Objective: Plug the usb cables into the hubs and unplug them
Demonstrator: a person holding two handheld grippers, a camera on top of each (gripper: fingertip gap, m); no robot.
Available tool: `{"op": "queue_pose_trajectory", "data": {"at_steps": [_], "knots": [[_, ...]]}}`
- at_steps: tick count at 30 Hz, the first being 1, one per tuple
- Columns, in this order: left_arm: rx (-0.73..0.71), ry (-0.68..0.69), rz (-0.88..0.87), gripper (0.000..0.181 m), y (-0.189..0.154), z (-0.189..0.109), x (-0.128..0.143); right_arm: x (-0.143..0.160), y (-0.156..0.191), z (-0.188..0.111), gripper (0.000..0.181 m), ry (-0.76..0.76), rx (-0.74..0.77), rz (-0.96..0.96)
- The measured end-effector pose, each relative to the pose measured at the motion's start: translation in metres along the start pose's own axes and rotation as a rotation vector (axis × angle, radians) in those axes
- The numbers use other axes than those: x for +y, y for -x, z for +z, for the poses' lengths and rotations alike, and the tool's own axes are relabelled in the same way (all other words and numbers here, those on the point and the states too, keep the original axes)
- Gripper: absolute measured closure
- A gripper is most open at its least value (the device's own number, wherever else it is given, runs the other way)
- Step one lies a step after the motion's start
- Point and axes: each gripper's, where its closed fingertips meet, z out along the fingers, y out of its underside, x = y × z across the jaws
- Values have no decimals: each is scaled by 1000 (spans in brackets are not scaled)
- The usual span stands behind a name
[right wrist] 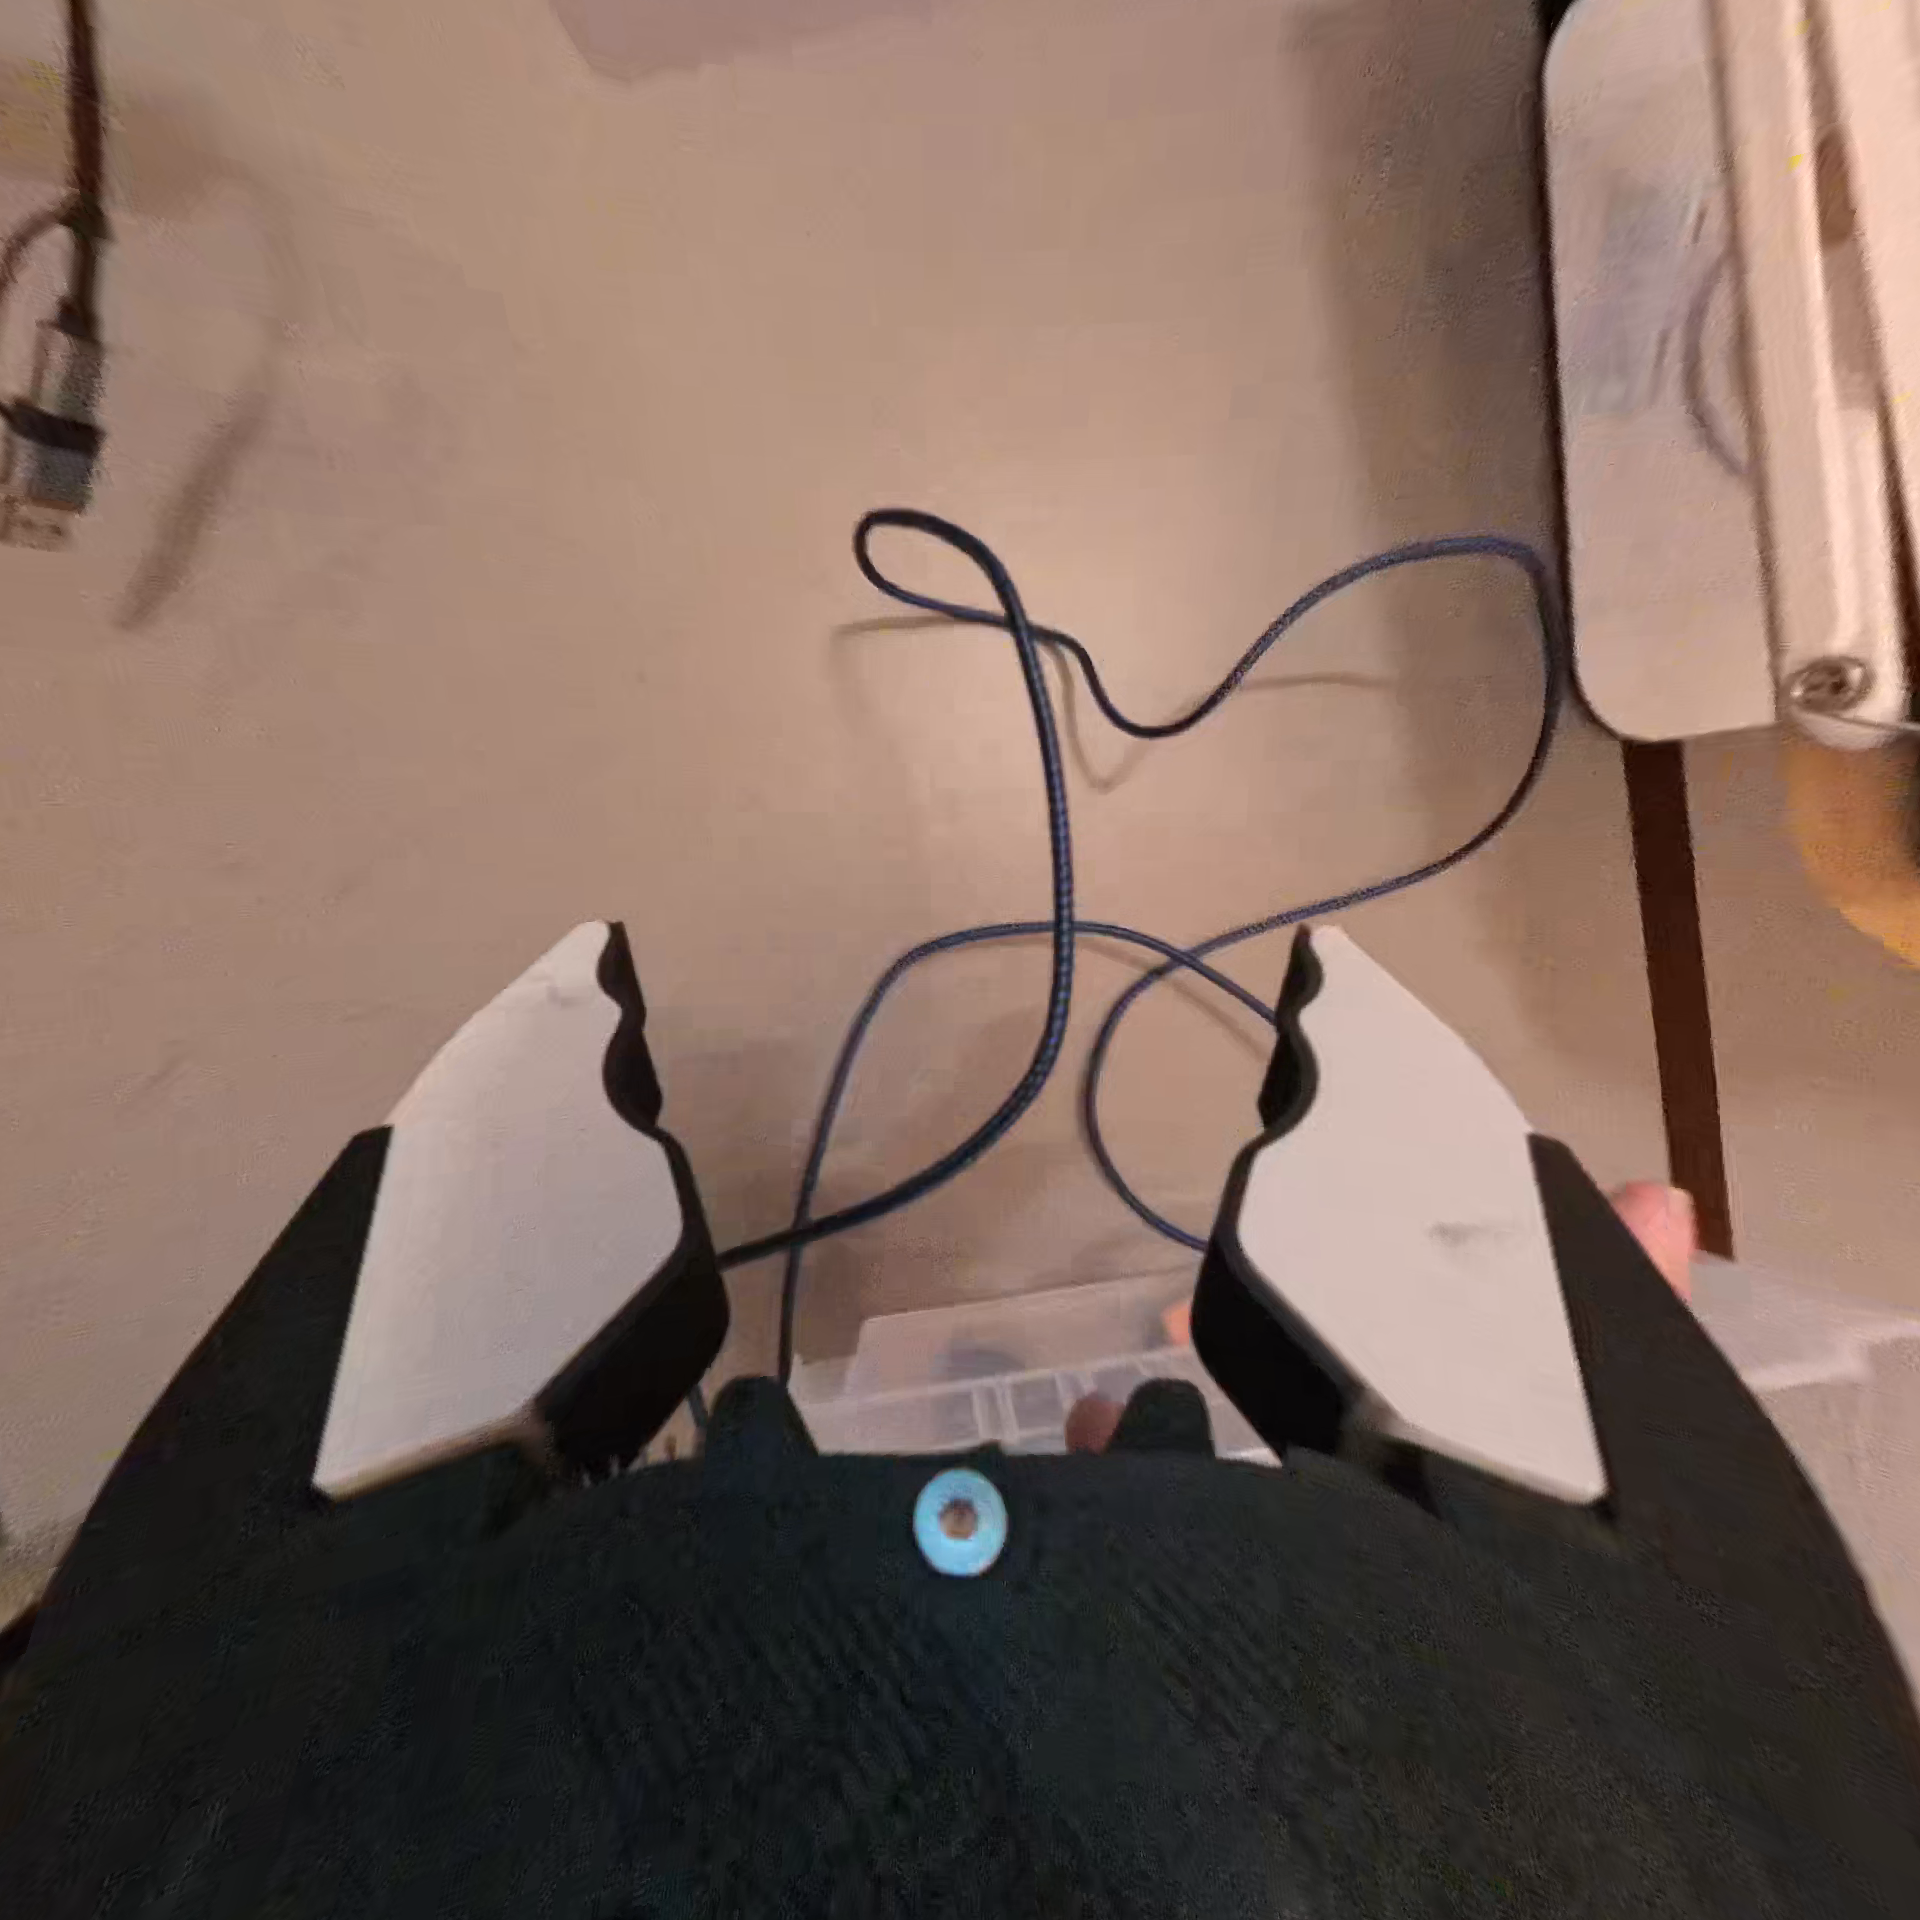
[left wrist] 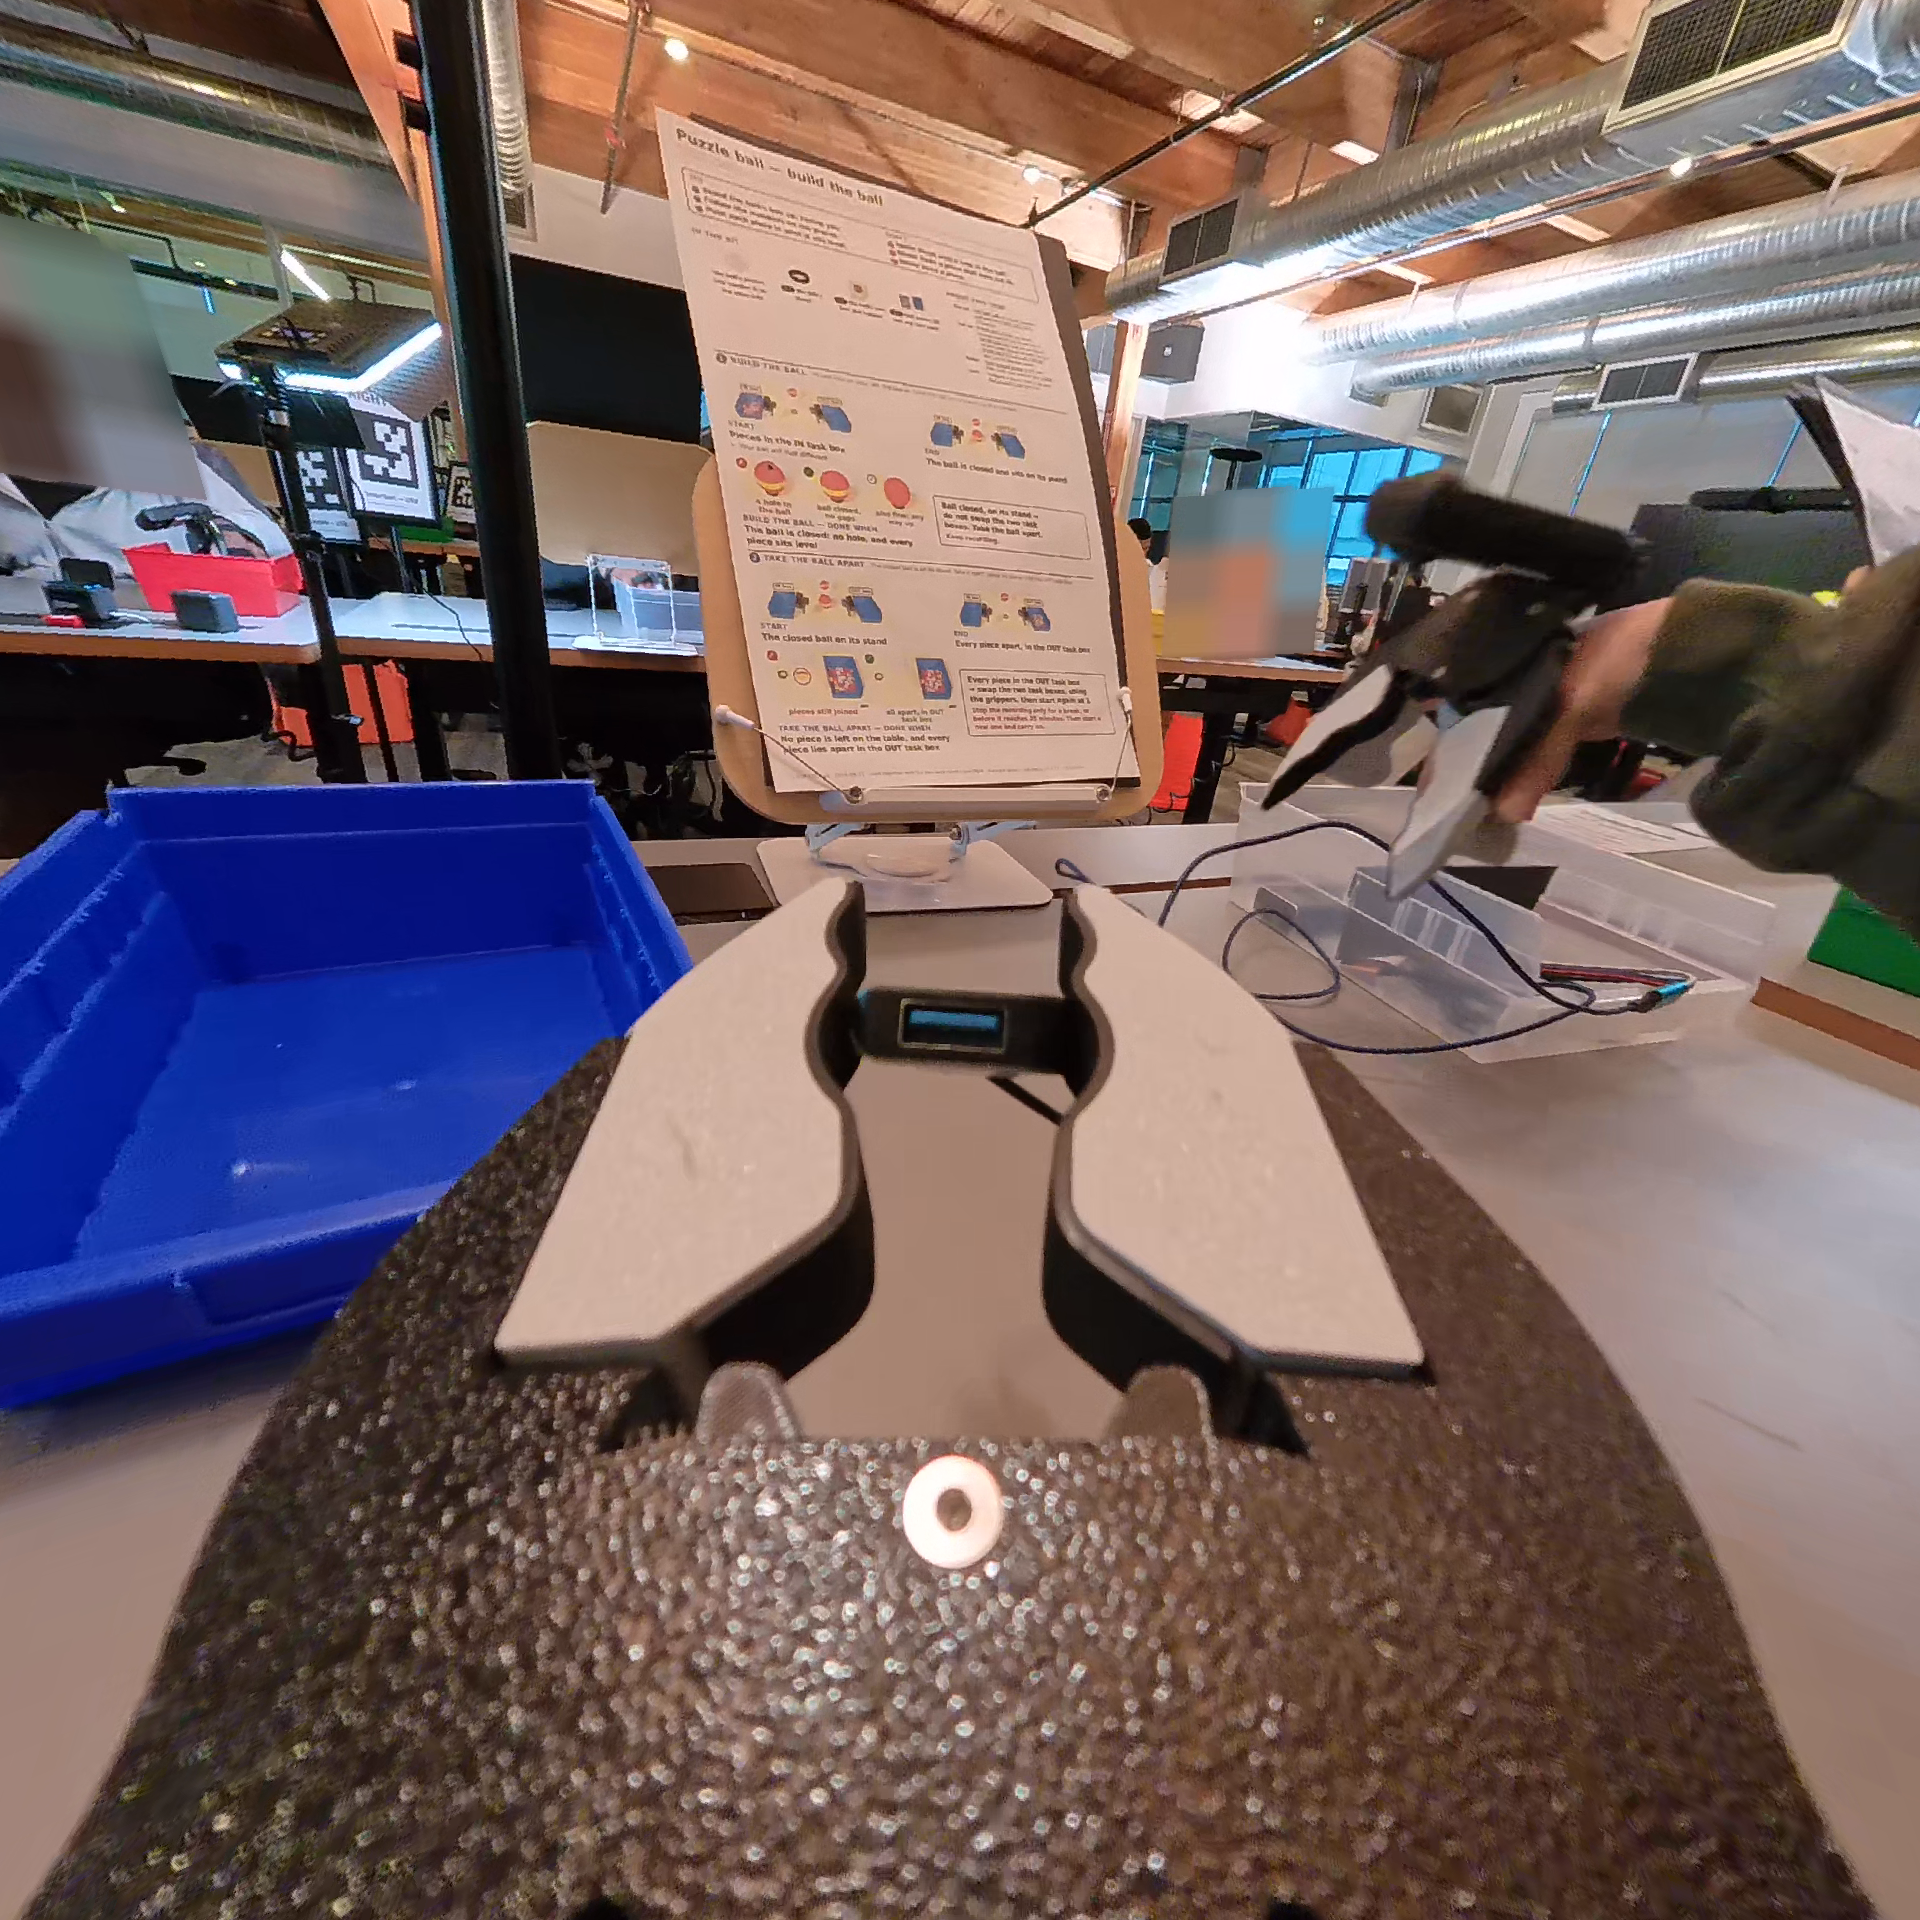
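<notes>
My left gripper (left wrist: 961, 904) is shut on a black USB hub (left wrist: 951, 1023); the hub's blue port faces the camera from between the fingers, just above the table. A dark blue braided cable (left wrist: 1247, 935) trails from a clear plastic box (left wrist: 1507, 935) onto the table. My right gripper (left wrist: 1345, 842), held by a hand in an olive sleeve, hangs open and empty over that box, pointing down. In the right wrist view it (right wrist: 958, 935) is wide open above the looped blue cable (right wrist: 1060, 831) and the box (right wrist: 987, 1392). A grey plug on a dark cable (right wrist: 57, 436) lies at the left edge.
A blue bin (left wrist: 312, 1039) stands at the left, with nothing in it. A sheet of instructions on a stand (left wrist: 914, 468) is behind the hub; its white base (right wrist: 1662, 364) shows in the right wrist view. A red cable (left wrist: 1600, 977) lies in the clear box. A green object (left wrist: 1860, 935) sits far right. The tips of one gripper are about 35 cm away from the tips of the other.
</notes>
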Motion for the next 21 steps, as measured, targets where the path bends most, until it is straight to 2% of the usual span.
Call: {"op": "queue_pose_trajectory", "data": {"at_steps": [3, 5, 8, 10, 14, 16, 21], "knots": [[2, 5, -11, 147, 2, 1, 3, 36, -30, 32, 70, 290, 67, 32], [5, 11, -23, 147, 3, 2, 6, 55, -38, 50, 71, 388, 46, 84], [9, 18, -34, 147, 4, 4, 11, 66, -44, 74, 73, 387, 2, 252], [16, 21, -41, 147, 4, 5, 13, 66, -39, 88, 76, 354, -50, 299], [30, 20, -49, 147, 1, 6, 13, 83, -39, 94, 83, 481, -22, 274], [32, 19, -49, 147, 1, 6, 12, 82, -35, 99, 71, 490, -23, 293], [36, 19, -56, 147, 1, 6, 13, 82, -33, 98, 79, 514, -10, 296]]}}
